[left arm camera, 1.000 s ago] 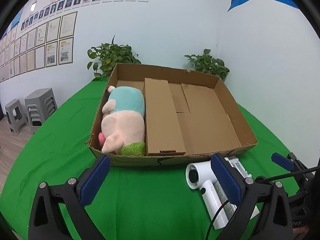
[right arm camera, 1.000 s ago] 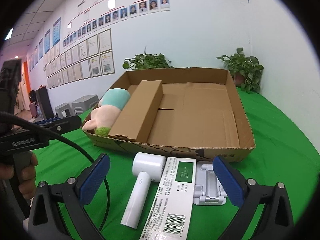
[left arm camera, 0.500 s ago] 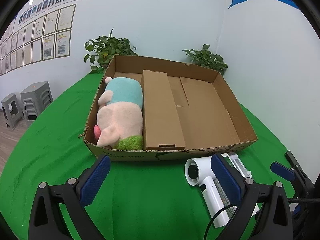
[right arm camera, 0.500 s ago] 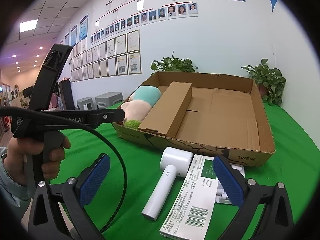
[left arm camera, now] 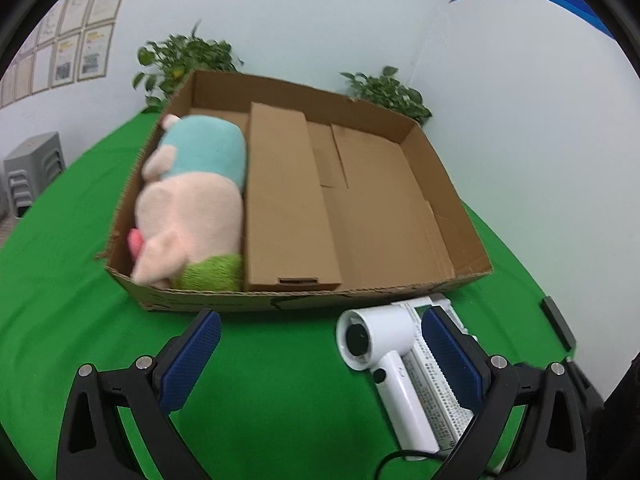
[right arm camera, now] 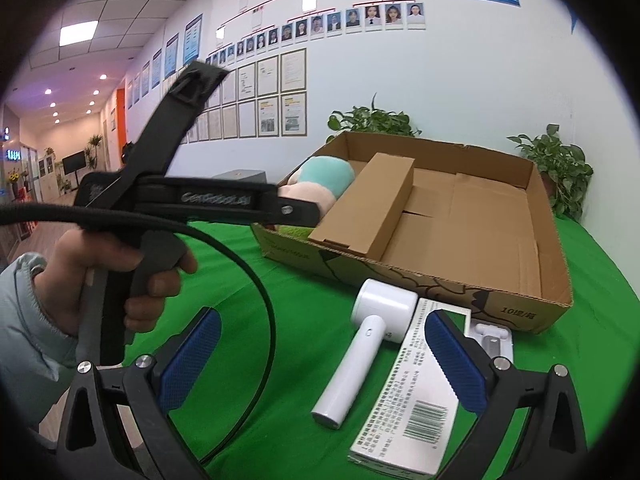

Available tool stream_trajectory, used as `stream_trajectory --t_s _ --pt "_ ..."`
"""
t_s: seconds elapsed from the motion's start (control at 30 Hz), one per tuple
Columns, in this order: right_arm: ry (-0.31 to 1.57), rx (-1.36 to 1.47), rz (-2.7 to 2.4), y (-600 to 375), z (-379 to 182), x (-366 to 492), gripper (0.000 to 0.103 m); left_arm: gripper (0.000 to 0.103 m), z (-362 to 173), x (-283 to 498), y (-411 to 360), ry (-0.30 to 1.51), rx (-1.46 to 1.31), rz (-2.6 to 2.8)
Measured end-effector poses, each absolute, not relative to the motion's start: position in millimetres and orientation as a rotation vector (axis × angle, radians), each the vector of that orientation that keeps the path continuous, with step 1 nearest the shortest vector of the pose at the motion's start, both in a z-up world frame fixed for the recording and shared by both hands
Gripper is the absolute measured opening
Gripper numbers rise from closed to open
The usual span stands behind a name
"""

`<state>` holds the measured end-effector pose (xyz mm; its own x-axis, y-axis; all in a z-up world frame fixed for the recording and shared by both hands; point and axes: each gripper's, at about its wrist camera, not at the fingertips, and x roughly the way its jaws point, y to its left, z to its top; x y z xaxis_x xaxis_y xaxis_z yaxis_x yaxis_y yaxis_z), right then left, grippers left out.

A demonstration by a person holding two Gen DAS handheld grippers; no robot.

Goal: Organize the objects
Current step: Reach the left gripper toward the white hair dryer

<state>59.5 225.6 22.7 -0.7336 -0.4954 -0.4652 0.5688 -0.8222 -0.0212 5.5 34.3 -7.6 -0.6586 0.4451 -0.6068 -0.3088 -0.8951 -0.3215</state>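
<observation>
A shallow cardboard tray (left arm camera: 440, 280) (right arm camera: 520, 304) sits on the green table. Inside it lie a plush pig toy (left arm camera: 192, 200) (right arm camera: 320, 184) at the left and a long brown box (left arm camera: 284, 200) (right arm camera: 368, 204) beside it. In front of the tray lie a white hair dryer (left arm camera: 384, 356) (right arm camera: 368, 340), a white-and-green carton (left arm camera: 436, 384) (right arm camera: 416, 400) and a white plastic holder (right arm camera: 494, 338). My left gripper (left arm camera: 320, 360) is open and empty, above the table just before the tray, the dryer by its right finger. My right gripper (right arm camera: 320, 360) is open and empty, over the dryer and carton.
The left hand and its black gripper body (right arm camera: 180, 200) cross the left of the right wrist view, with a black cable (right arm camera: 264, 320) looping down. Potted plants (left arm camera: 188, 56) (left arm camera: 388, 92) stand behind the tray by the wall. Grey stools (left arm camera: 28, 172) stand at the far left.
The left gripper has moved in closer to the tray and dryer. The right gripper has swung left and pulled back, so the left hand and gripper body now fill its left side.
</observation>
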Motion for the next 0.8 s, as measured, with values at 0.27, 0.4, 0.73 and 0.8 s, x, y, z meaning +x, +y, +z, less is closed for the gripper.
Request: stream_trajectory --t_s 0.27,0.4,0.73,0.8 --pt "0.289 0.736 -2.471 212 3 53 0.075 0.095 -38 -27 56 -0.289 -1.124 2.323" --pt "0.317 0.770 -2.509 217 0 49 0.059 0.085 -50 -39 60 -0.333 -1.173 2.250" --pt "0.397 0.868 -2.487 207 -13 40 0.048 0.067 -67 -45 72 -0.354 -1.246 2.093" --pt "0.430 0.897 -2.503 203 -17 36 0.048 0.067 -70 -48 70 -0.369 -1.257 2.068"
